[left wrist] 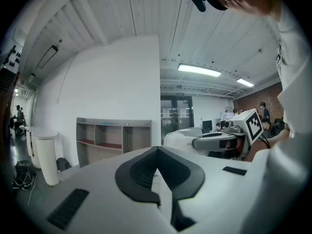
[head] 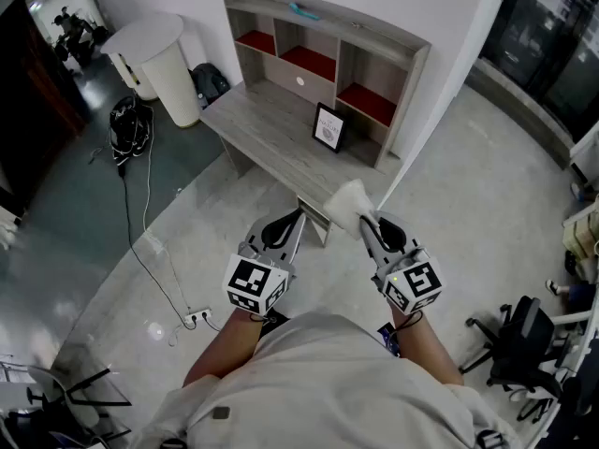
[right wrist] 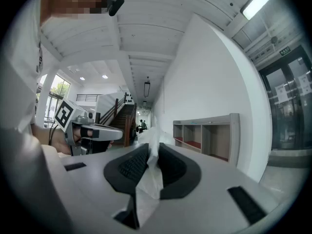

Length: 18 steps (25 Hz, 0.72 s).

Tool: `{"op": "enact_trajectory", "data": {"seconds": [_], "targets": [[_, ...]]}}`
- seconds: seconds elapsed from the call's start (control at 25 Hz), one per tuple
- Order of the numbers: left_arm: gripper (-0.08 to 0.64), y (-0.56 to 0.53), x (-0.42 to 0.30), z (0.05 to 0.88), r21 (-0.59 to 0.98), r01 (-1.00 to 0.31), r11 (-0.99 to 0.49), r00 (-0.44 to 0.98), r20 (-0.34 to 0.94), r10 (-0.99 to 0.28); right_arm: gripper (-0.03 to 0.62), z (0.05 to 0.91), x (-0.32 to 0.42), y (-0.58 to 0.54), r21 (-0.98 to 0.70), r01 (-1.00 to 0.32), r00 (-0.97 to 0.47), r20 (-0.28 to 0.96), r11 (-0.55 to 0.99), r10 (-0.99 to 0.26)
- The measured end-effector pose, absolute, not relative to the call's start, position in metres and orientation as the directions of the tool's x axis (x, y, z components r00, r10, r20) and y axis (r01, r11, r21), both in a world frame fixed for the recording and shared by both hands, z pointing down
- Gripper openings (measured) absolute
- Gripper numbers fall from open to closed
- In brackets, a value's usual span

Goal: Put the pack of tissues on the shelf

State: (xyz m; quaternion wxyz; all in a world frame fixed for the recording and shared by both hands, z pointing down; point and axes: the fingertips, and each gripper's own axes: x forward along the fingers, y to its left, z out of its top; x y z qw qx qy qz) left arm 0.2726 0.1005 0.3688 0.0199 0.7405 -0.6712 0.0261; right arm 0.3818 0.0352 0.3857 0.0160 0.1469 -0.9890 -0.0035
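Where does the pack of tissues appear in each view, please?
Head view: pack of tissues just right of centre.
Left gripper view: pack of tissues right of centre.
Right gripper view: pack of tissues low centre, between the jaws.
Shared landmark: shelf.

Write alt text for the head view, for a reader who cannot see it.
The right gripper holds a white pack of tissues, short of a wooden desk with a shelf unit; the left gripper is shut and empty.

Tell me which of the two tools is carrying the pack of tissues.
The right tool: the white pack of tissues is pinched between its jaws. The left tool has its jaws together with nothing between them.
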Motion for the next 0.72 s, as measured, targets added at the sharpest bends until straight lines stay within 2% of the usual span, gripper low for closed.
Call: {"op": "enact_trajectory", "data": {"seconds": [0.72], "targets": [[0.015,0.100,0.226,0.376,0.015,-0.996,-0.093,0.094,0.083,-0.992,0.074,0.389,0.337,0.034,0.005,-0.278,-0.959,0.049,0.961,-0.278]]}}
